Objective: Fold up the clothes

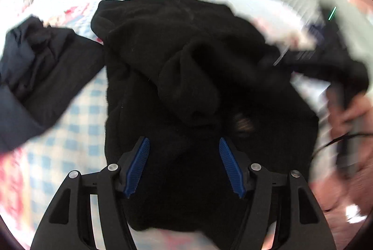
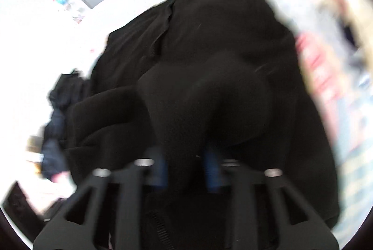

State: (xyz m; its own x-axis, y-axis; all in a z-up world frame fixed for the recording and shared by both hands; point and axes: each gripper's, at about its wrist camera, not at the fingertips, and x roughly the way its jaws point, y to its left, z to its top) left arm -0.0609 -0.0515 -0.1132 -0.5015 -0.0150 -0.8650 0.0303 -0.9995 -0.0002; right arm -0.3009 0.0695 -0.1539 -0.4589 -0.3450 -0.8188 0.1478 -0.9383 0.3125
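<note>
A black sweater (image 1: 191,77) lay bunched on the bed (image 1: 77,110), over its checked and flowered sheet. The left gripper (image 1: 184,145) hovered over the sweater's near part, its blue fingers (image 1: 139,163) apart and gripping nothing. The right gripper (image 2: 186,170) had its fingers (image 2: 211,170) clamped on a fold of the sweater. Another dark garment (image 1: 35,77) lay just beside it.

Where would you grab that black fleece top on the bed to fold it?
Probably the near hem edge of the black fleece top, coming from above on the near side: it lies mostly flat on the checked bedspread, with a thin free edge there, unlike the bunched middle.
</note>
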